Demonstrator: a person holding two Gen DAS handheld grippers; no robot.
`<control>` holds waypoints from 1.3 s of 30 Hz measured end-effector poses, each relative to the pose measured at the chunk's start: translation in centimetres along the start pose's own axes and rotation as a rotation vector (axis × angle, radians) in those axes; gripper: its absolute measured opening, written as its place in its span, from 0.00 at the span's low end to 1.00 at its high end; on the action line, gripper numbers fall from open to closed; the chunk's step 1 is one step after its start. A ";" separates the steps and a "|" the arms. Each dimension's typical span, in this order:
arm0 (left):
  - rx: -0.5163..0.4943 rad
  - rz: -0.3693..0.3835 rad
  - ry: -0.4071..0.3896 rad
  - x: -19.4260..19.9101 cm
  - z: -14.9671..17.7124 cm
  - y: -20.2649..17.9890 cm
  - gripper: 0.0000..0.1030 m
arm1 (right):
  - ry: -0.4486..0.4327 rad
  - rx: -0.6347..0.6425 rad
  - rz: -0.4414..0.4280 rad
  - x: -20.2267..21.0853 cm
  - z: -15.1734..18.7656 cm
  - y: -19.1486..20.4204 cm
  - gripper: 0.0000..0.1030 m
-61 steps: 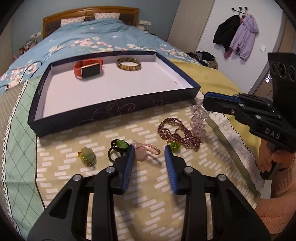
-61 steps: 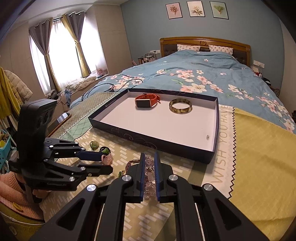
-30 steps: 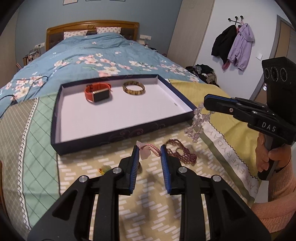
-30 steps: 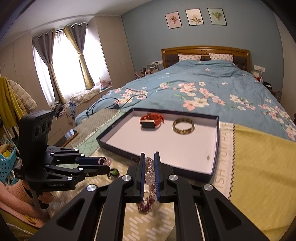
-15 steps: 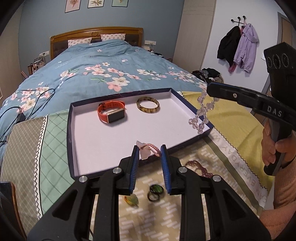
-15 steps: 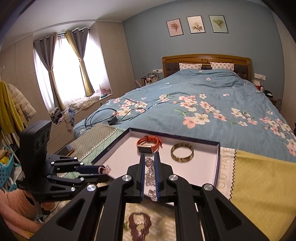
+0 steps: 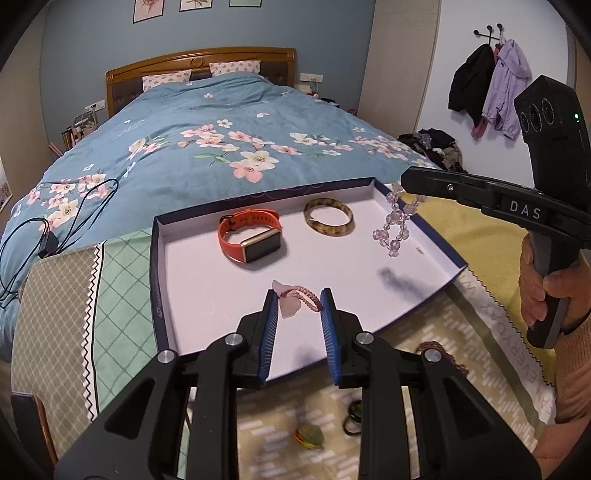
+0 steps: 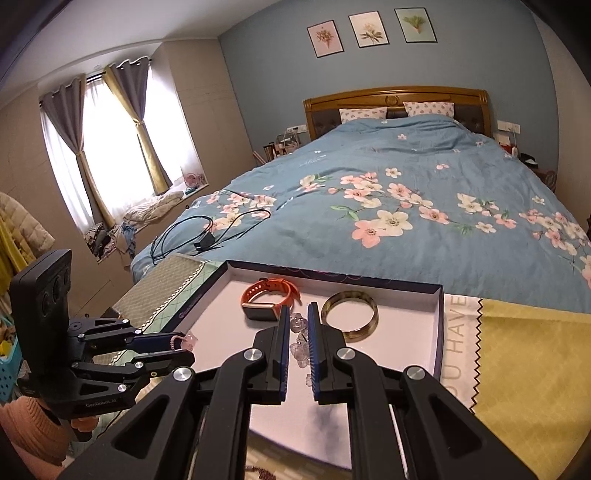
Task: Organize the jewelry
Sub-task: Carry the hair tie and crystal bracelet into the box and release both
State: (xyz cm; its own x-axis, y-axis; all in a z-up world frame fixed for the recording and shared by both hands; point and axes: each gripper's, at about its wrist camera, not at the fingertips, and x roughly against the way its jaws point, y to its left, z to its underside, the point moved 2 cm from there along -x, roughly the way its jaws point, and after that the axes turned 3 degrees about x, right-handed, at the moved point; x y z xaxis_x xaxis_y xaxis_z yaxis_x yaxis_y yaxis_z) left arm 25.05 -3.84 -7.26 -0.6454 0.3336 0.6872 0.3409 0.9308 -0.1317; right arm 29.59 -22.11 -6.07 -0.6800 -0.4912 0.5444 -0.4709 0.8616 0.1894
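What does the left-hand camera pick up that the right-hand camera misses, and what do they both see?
Only the left wrist view shows the coats on wall hooks, the green stone ring and dark ring left on the cloth, and the person's hand.

Only the right wrist view shows the curtained window and three framed pictures in full.

Both show the box tray, orange watch, brown bangle, clear bead bracelet in the right tongs, and pink cord charm in the left tongs.

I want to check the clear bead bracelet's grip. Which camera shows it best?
The left wrist view: the clear bead bracelet hangs in full from the right tongs over the tray. In the right wrist view, the fingers hide most beads.
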 end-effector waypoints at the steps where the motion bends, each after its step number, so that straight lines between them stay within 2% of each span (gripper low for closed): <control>1: -0.001 -0.005 0.003 -0.2 -0.1 0.1 0.23 | 0.003 -0.003 -0.001 -0.3 0.0 -0.1 0.08; 18: 0.009 -0.026 0.042 -3.4 -1.0 1.4 0.23 | 0.025 -0.039 -0.034 -4.4 -0.8 -0.2 0.08; 39: 0.055 -0.054 0.110 -7.1 -1.7 3.2 0.23 | 0.110 -0.027 0.030 -6.5 1.1 -1.8 0.08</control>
State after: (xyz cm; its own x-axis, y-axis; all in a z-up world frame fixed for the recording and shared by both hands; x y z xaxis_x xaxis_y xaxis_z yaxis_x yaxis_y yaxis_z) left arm 31.88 -3.53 -11.31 -0.5815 0.2674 0.7684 0.2683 0.9546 -0.1292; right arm 34.27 -20.61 -10.87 -0.6274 -0.4495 0.6359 -0.4345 0.8797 0.1931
